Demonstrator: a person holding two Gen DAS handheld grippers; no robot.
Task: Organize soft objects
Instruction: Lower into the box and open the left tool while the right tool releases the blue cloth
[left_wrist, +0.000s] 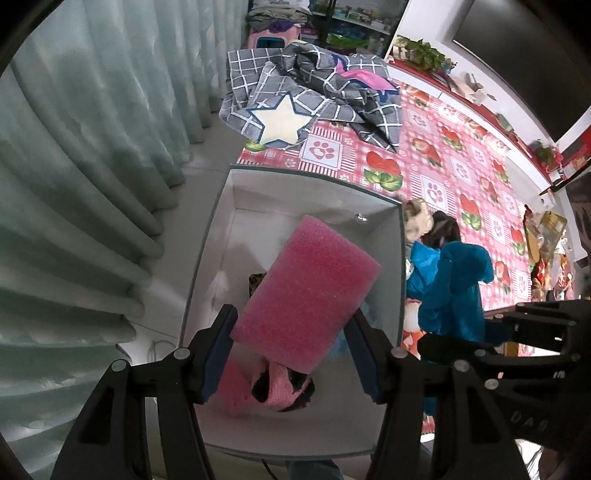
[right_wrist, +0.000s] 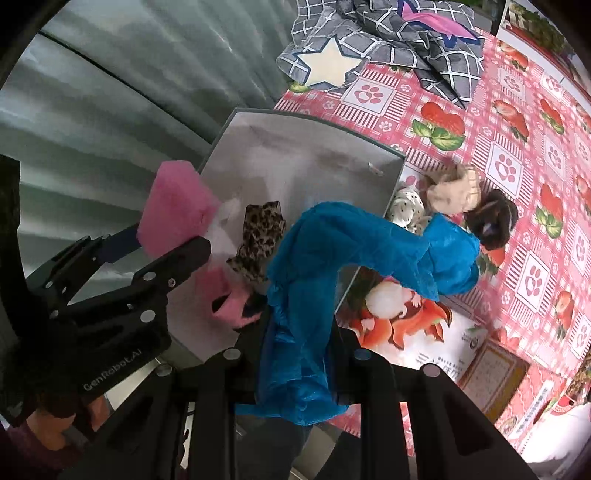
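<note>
The left gripper (left_wrist: 291, 354) holds a pink foam block (left_wrist: 308, 295) clamped between its jaws, above the open white box (left_wrist: 221, 236). The right gripper's (right_wrist: 295, 354) jaws are closed on a blue cloth (right_wrist: 332, 251) that trails over the box's edge. The table wears a red strawberry-print cloth (left_wrist: 436, 155) bearing a grey checked blanket (left_wrist: 306, 92); pale curtains (left_wrist: 92, 147) hang to the left.
</note>
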